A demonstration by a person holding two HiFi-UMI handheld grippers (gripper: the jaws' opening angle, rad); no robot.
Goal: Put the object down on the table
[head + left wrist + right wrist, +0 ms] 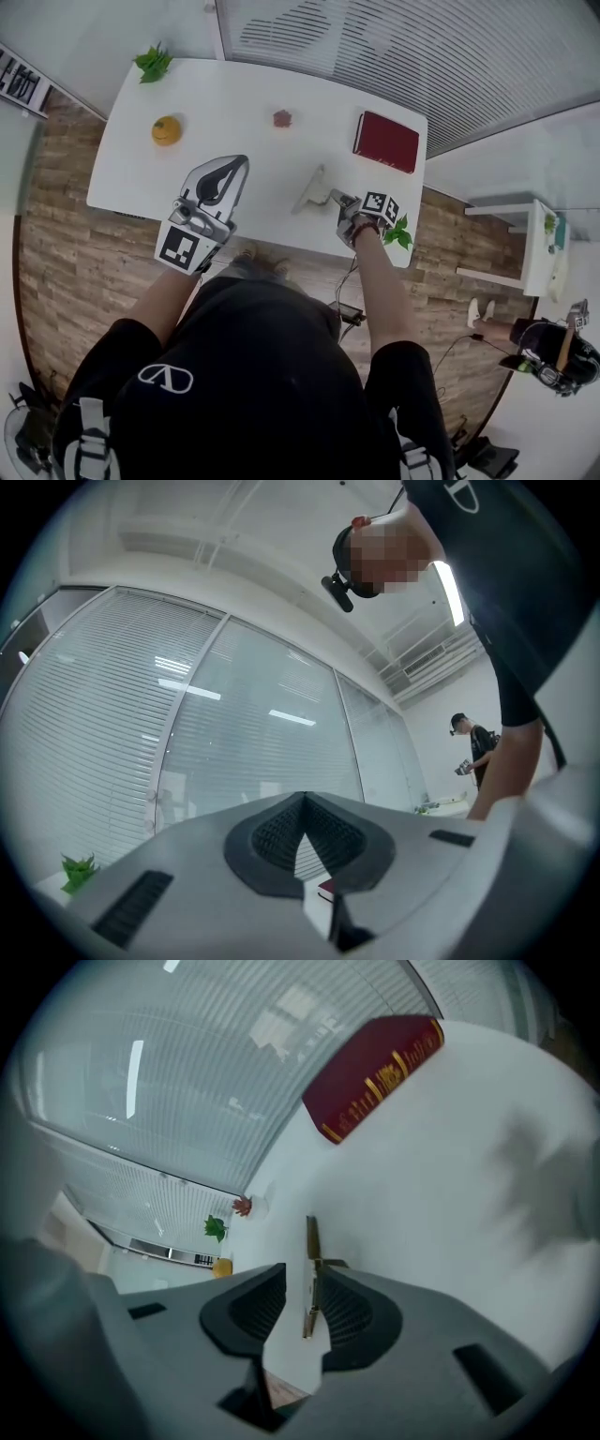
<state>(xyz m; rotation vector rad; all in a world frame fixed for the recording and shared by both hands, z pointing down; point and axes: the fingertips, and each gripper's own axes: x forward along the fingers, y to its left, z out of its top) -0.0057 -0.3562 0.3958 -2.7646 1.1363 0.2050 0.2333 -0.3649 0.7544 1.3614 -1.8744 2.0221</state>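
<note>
My right gripper (301, 1283) is released, the thin brass-coloured strip (310, 1241) resting on the white table (450, 1204) between its parted jaws and pointing to 12 o'clock, so I'd withdraw straight toward 6 o'clock without brushing it, left gripper (305, 803) clenched empty.

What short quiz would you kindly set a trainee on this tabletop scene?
1. True or false: the left tongs are shut with nothing between them.
2. Which thing lies at the far right corner of the table? A orange fruit; B dark red book; C small red item.
3. Fill in: the thin gold-edged strip stands between the open jaws of the ____ tongs.

Key: 1 true. 2 B. 3 right tongs.
</note>
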